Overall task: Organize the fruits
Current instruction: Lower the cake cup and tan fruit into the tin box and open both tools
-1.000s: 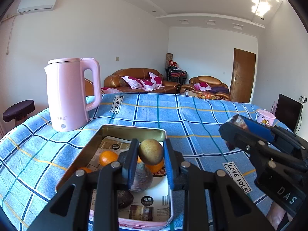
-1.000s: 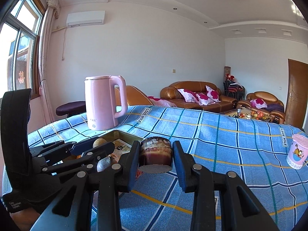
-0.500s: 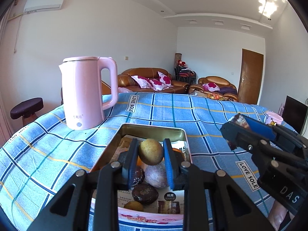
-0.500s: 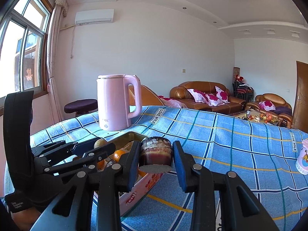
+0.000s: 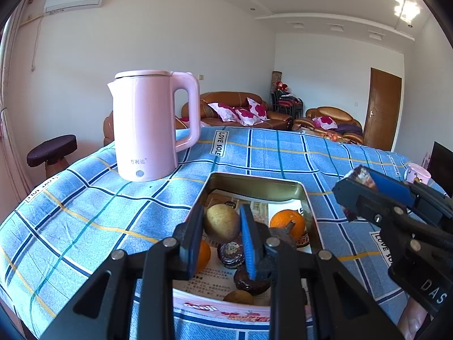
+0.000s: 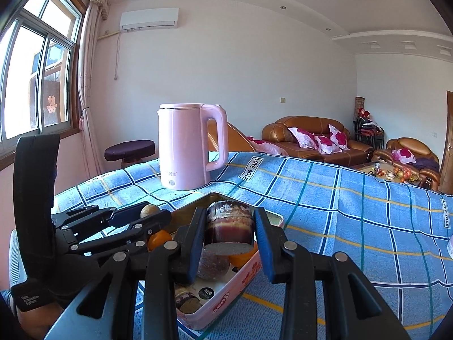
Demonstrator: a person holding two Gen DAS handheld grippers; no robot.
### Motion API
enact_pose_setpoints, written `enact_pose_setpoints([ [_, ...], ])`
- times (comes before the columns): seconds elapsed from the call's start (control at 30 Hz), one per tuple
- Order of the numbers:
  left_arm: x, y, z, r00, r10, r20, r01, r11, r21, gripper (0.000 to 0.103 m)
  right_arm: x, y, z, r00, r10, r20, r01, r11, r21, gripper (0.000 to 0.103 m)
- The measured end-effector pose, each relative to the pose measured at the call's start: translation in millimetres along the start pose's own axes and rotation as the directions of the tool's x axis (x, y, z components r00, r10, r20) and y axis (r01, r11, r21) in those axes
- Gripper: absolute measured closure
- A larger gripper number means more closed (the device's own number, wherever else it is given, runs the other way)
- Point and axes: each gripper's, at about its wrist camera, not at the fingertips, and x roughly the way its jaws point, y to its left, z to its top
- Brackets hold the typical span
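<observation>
Placement step under way. Left gripper [image 5: 222,231] pinches a brown fruit [image 5: 221,222] over the tin [image 5: 254,182]; right gripper [image 6: 229,233] pinches a cut purple fruit [image 6: 228,226] above its near edge. Next, I judge: lower each, spread jaws over bare lining.

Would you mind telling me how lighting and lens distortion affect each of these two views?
Left wrist view: strong fisheye bends the walls; bright glare patch on the ceiling at upper right; the tin and kettle are evenly lit and sharp. Right wrist view: the window is overexposed; dark vignette at the corners.
</observation>
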Motion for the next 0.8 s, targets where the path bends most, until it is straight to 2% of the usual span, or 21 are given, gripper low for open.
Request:
enact_pose_setpoints([
  [0.3,7.7,12.5,-3.7,0.999,0.011,-0.045,-0.011,1.000,0.005,0.076,16.4,5.8,-0.9,0.999,0.027,-0.033,-0.026,1.000,0.017,0.066],
  [0.8,23.1,14.3,-15.6,0.992,0.010,-0.129,-0.006,1.000,0.030,0.076,50.1,3.8,-17.8,0.985,0.054,-0.166,-0.044,0.997,0.063,0.066],
])
